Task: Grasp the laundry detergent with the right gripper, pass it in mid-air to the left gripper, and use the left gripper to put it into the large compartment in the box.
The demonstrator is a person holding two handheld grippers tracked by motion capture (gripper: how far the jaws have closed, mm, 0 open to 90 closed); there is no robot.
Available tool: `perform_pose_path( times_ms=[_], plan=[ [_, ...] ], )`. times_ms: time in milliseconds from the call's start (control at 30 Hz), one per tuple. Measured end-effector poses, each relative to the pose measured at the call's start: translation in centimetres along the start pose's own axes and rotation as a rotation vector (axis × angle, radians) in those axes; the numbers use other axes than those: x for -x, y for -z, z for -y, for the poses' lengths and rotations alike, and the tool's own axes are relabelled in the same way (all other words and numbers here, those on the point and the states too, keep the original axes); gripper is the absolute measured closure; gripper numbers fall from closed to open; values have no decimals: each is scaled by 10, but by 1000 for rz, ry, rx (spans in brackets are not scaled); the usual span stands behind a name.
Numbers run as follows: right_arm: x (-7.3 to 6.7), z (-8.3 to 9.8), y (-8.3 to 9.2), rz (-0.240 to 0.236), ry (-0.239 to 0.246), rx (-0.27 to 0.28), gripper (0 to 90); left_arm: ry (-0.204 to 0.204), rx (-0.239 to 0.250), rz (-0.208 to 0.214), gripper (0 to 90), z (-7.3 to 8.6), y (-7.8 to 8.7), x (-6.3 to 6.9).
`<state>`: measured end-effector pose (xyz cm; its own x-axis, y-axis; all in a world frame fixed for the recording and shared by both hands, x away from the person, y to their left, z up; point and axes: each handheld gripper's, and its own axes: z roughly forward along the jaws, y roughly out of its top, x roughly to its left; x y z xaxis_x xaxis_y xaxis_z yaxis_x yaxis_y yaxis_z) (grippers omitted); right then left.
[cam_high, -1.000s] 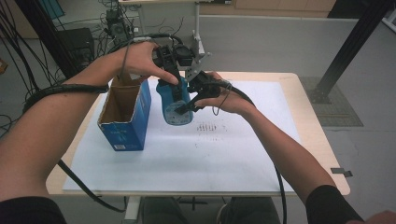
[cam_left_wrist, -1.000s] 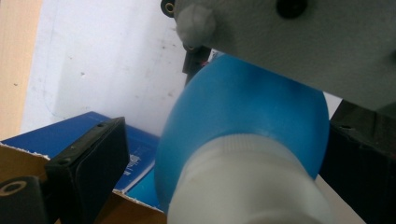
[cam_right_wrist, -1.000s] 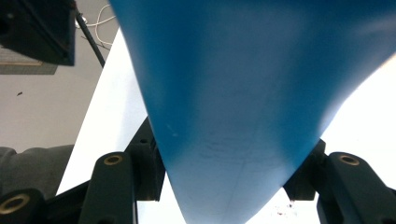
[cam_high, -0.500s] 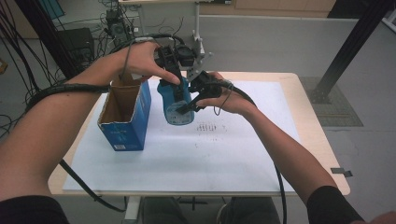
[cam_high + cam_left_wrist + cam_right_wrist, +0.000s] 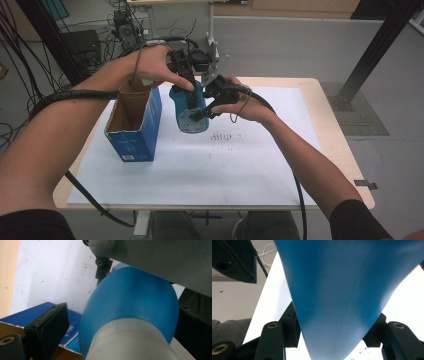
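Gripping the lower end of a blue plastic bottle [image 5: 189,111], the right tool [image 5: 206,109] has its jaws closed on the narrow bottom edge; in the right gripper view the two black jaws press on both sides of the blue body [image 5: 342,290]. The left tool [image 5: 186,70] takes the bottle near its top, where the blue shoulder meets a white neck or cap [image 5: 130,342]. In the left gripper view the right jaw lies against the shoulder, but the left jaw stands a little apart from it, so I cannot tell whether this tool really clamps.

The bottle hangs in the air, tilted, above the white sheet of the table [image 5: 240,165], just beside an open blue carton box [image 5: 134,122] that stands upright on the sheet.

I judge the bottle to be light, with smooth walls that can slip and give way under hard pressure. The flat bottom edge and the stiff neck seem the best places to hold; the round middle is too wide and slippery.

The left hand [image 5: 150,65] comes over the box with the wrist bent down, while the right hand [image 5: 245,102] reaches from the right side, its forearm stretched forward across the table.
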<state>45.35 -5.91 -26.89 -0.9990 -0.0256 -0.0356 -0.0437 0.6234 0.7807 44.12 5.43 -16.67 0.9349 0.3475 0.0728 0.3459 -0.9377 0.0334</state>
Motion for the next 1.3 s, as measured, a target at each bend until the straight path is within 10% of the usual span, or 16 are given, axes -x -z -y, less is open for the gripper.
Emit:
perform_pose_path(
  times_ms=[1300],
  plan=[
    [0,-1,3,1,5,9,436,3,3,-5,54,0,1,0]
  ],
)
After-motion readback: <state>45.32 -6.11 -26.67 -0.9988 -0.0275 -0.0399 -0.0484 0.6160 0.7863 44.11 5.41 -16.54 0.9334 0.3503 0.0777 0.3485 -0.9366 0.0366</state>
